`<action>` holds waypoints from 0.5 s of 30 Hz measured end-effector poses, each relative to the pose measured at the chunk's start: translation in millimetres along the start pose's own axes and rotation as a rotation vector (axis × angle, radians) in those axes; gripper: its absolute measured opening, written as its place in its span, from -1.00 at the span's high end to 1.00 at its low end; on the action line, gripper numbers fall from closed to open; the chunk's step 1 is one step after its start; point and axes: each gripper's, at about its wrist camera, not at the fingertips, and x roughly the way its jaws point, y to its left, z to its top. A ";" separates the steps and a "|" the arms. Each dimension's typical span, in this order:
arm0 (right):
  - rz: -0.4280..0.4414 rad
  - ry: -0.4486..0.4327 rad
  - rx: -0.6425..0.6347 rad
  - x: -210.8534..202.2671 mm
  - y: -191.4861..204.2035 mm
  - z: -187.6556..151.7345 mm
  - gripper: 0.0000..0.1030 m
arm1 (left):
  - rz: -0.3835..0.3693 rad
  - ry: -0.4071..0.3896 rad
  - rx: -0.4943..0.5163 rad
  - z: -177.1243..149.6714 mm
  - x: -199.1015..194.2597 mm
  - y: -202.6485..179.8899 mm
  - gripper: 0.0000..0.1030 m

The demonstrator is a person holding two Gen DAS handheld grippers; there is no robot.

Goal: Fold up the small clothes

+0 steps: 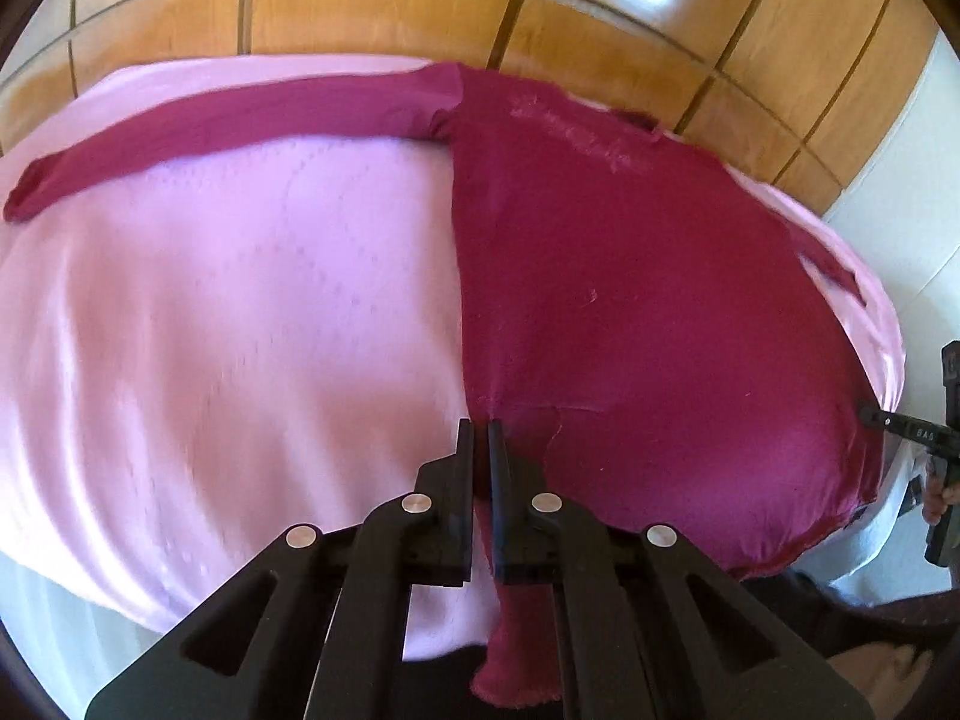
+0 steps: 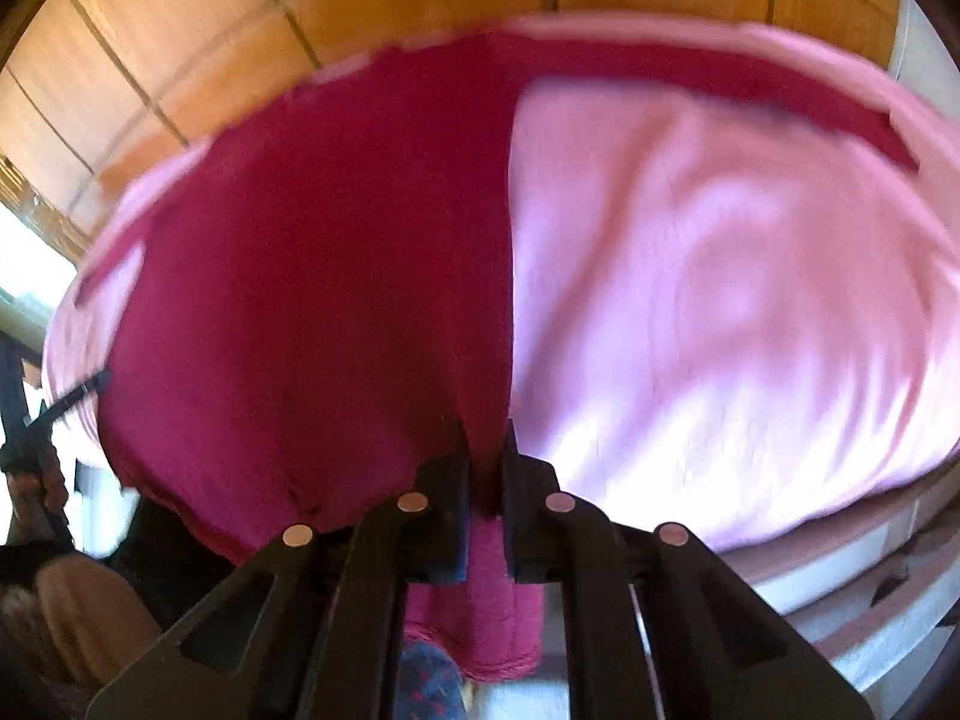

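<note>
Pink bedding (image 1: 240,300) fills the left wrist view, where the left gripper (image 1: 480,438) pinches the red shirt (image 1: 630,300) at bottom middle, and in the right wrist view the right gripper (image 2: 487,450) pinches its hem too, sleeve (image 1: 228,132) unfolded, folding barely begun.

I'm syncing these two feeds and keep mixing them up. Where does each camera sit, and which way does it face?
Left wrist: on the left tool, angled down over the pink bedcover; tool shut on the magenta top; other tool at right edge.
Right wrist: on the right tool, angled down; shut on the top's hem; other tool at left edge.
Shared: top, bedcover, wooden wall.
</note>
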 end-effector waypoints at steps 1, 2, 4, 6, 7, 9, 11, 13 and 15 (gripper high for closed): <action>-0.014 0.018 -0.016 5.5 0.4 -6.4 0.87 | 0.006 0.001 0.010 -0.6 -0.4 -1.8 0.94; -0.022 0.015 -0.013 7.8 -0.9 -10.1 0.85 | 0.010 0.003 0.018 1.1 -1.4 -3.9 0.94; 0.014 0.013 0.027 6.7 -6.9 -7.6 0.79 | 0.011 -0.009 0.017 7.6 -6.6 -5.5 0.79; 0.039 -0.003 0.051 1.7 -14.3 -6.7 0.66 | 0.014 -0.052 0.019 17.4 -11.9 -7.8 0.42; 0.053 -0.010 0.069 -1.8 -21.8 -6.6 0.46 | 0.023 -0.097 0.019 25.3 -16.2 -9.4 0.10; 0.056 -0.047 0.117 -12.5 -36.0 -5.3 0.15 | 0.017 -0.153 0.011 38.3 -18.3 -12.6 -0.11; 0.049 -0.104 0.192 -22.9 -57.9 2.3 0.01 | -0.001 -0.179 0.010 54.6 -11.7 -20.0 -0.11; 0.047 -0.168 0.285 -31.5 -88.1 13.6 0.01 | 0.003 -0.198 0.016 72.4 2.8 -30.5 -0.11; 0.045 -0.219 0.379 -33.8 -117.0 27.9 0.01 | 0.007 -0.195 0.022 82.2 15.3 -38.8 -0.11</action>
